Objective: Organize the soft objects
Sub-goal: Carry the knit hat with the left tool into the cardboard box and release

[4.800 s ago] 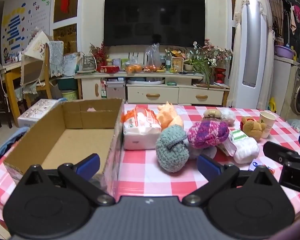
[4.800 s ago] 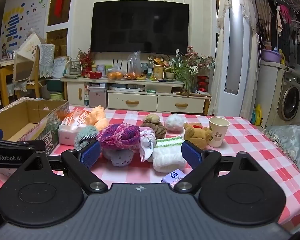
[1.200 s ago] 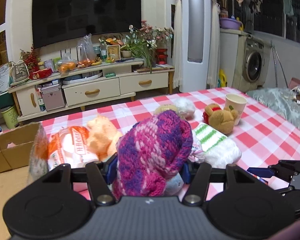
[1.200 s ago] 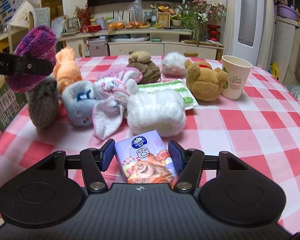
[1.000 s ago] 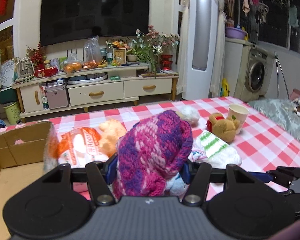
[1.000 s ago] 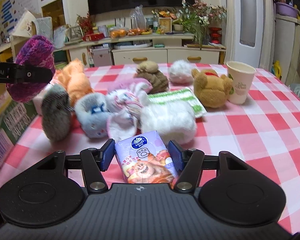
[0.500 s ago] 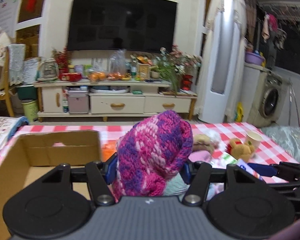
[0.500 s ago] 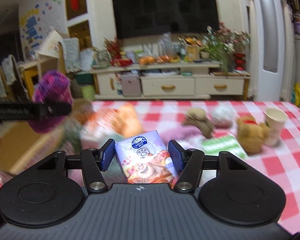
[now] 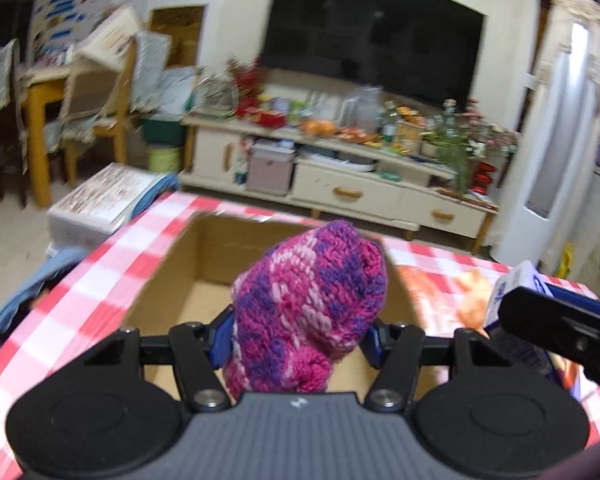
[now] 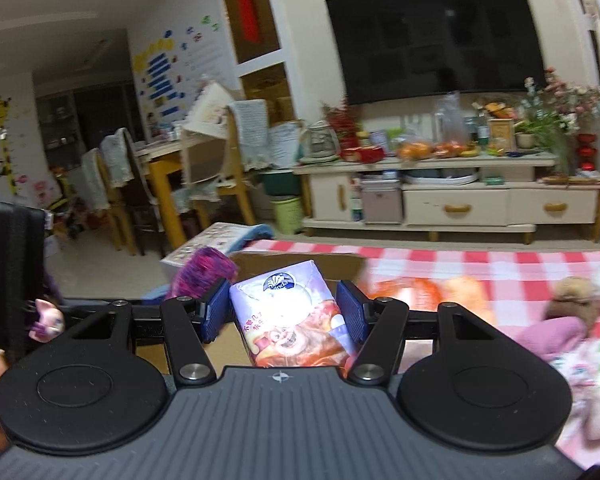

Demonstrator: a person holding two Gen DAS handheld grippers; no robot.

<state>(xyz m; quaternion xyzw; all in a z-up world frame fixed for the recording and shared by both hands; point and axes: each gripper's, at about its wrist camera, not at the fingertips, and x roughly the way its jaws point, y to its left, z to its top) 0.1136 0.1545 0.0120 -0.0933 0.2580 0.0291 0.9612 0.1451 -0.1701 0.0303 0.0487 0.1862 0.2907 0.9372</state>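
- The knit hat (image 9: 308, 304), pink and purple, sits squeezed between the blue pads of the left gripper (image 9: 296, 336).
- The hat hangs over the open cardboard box (image 9: 172, 276), which stands on the red and white checked table (image 9: 100, 264).
- The tissue pack (image 10: 290, 316), light purple with a cartoon on it, is pinched tight in the right gripper (image 10: 282, 312).
- In the right wrist view, the pack is up in the air, with the box behind it and the hat just to its left.
- In the left wrist view, the right gripper and its pack show at the right edge, close to the box.
- More soft toys (image 10: 572, 320) lie blurry on the table to the right, well apart from the box.
- A big dark TV (image 10: 432, 36) hangs on the wall behind.
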